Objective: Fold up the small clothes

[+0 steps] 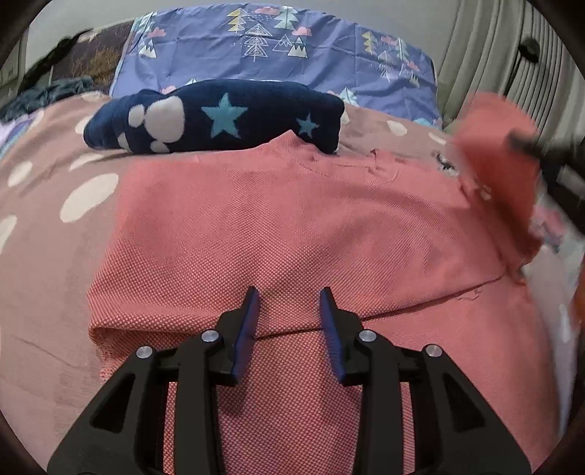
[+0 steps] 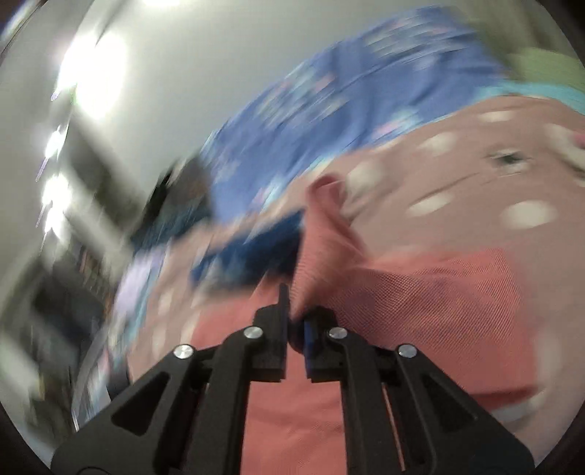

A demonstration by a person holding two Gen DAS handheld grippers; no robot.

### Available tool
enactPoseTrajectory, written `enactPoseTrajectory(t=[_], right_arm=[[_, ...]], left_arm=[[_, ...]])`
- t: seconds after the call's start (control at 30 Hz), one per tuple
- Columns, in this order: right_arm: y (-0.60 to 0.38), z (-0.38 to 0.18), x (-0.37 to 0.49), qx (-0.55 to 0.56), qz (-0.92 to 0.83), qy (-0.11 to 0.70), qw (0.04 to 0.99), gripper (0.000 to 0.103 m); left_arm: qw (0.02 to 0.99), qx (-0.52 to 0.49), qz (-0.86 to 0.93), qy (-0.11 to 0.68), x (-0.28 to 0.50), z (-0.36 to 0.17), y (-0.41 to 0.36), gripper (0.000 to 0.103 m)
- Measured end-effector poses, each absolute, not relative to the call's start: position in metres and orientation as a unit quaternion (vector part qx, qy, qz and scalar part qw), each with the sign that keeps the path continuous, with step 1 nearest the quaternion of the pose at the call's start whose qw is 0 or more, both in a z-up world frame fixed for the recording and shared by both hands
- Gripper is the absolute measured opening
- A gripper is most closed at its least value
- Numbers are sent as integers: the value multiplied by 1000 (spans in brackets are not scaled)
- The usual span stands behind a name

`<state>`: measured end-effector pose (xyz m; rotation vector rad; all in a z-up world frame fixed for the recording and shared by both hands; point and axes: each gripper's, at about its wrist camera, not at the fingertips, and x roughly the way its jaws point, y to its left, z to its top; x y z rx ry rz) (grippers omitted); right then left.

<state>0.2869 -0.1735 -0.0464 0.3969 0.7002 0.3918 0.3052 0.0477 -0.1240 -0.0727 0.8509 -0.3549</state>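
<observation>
Coral shirt (image 1: 285,226) lies flat on the bed (image 1: 47,277), long axis left-right. Left hand-held gripper (image 1: 290,297) hovers over its near fold, jaws partly apart, empty. Right hand-held gripper (image 2: 296,314) pinches the shirt's lifted right edge.

I'm working over a bed with a dusty pink cover (image 1: 55,255) dotted with white spots. Behind it a purple sheet (image 1: 278,47) printed with little trees, clouds and mountains stands up against a plain pale wall (image 1: 73,22). To my right hang cream curtains (image 1: 486,47) in long folds. At the far left there's a dark patterned cloth (image 1: 98,51). From my other side, bright lights (image 2: 91,80) glare on the ceiling, all smeared by blur
</observation>
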Motion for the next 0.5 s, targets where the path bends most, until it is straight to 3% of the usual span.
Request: enactPoseTrajectory(t=[0.1, 0.13, 0.5], right_arm=[[-148, -84, 285, 153, 194, 402, 882, 29], [-150, -91, 286, 160, 191, 412, 876, 31], [-183, -113, 253, 219, 200, 392, 871, 34]], left_arm=[[887, -81, -193, 412, 308, -126, 60, 36], [884, -93, -198, 412, 309, -126, 63, 36], [872, -149, -262, 386, 298, -112, 57, 39]])
